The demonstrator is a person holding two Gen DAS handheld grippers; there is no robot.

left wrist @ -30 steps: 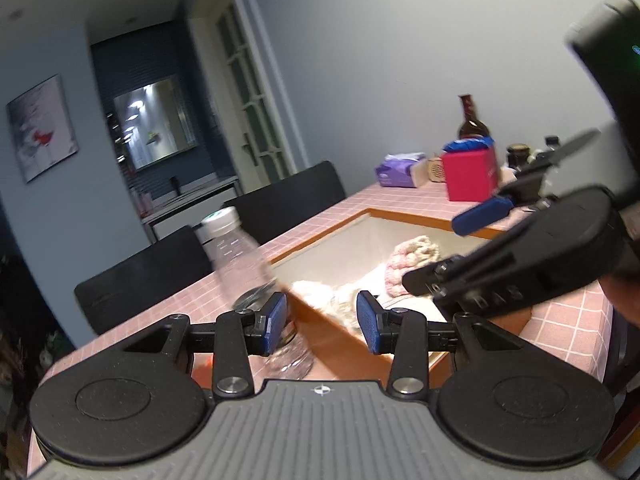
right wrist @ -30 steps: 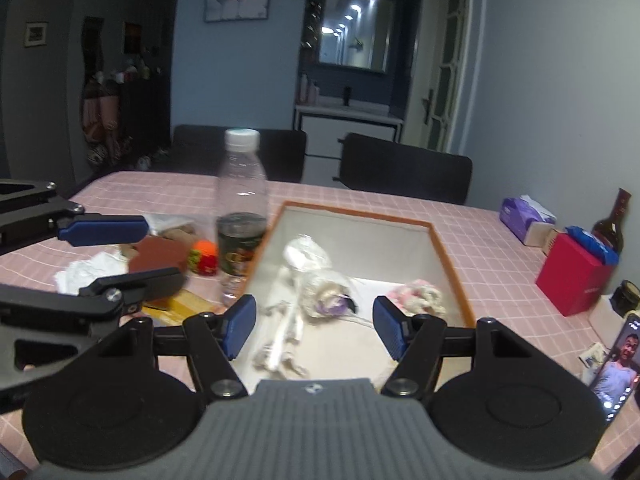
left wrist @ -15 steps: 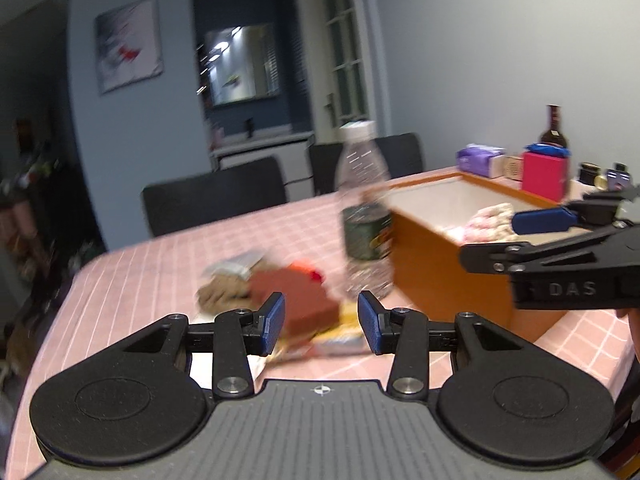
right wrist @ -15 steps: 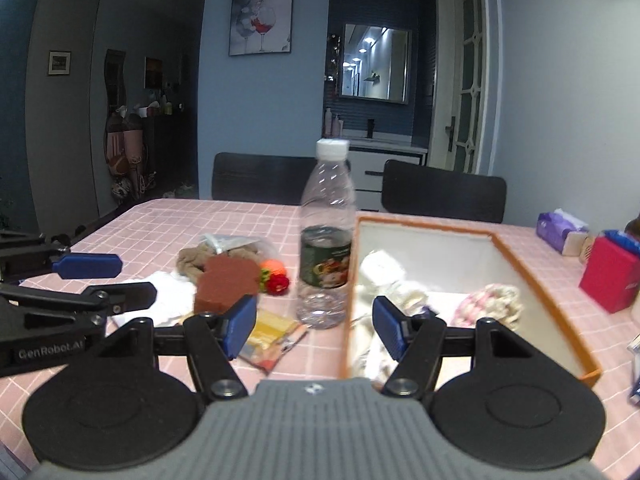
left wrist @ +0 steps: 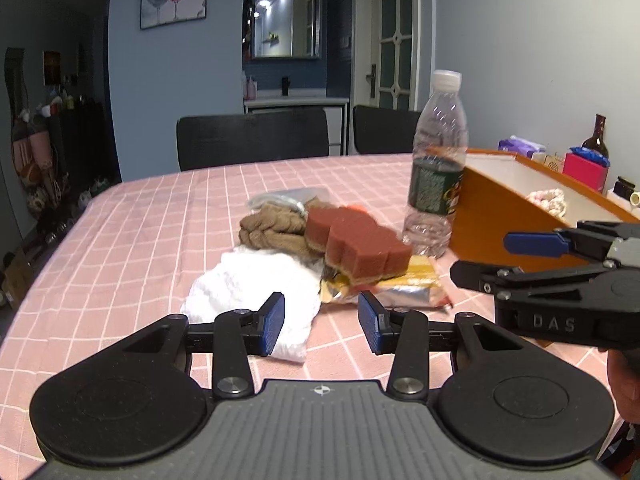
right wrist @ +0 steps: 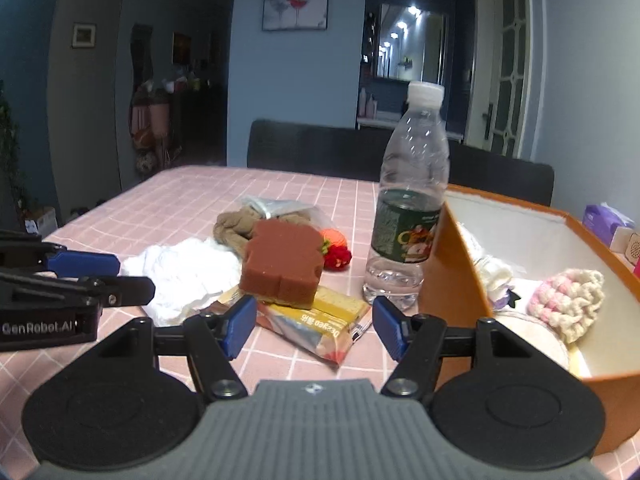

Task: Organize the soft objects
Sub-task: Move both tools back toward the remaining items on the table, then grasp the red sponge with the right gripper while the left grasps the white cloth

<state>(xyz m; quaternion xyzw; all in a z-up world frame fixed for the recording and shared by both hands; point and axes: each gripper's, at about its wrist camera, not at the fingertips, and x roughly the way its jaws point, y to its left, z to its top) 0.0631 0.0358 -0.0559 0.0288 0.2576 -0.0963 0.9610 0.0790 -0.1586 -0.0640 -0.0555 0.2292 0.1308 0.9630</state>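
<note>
Left tool [left wrist: 321,322] jaws apart, nothing between them; white cloth [left wrist: 256,284] just beyond at 11 o'clock. Right tool [right wrist: 314,326] jaws apart, empty, snack packet [right wrist: 320,326] between them on the table [right wrist: 184,196]. Brown sponge [right wrist: 282,266] rests on the packet at 12 o'clock; orange box [right wrist: 444,280] at 3 o'clock holds a pink knit piece [right wrist: 568,298].

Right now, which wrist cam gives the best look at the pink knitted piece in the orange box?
Right wrist. It looks into the orange box, showing the pink knitted piece whole, beside other white soft items. Left wrist sees the box side-on: only the top of the piece shows above the wall, partly behind the right gripper.
</note>
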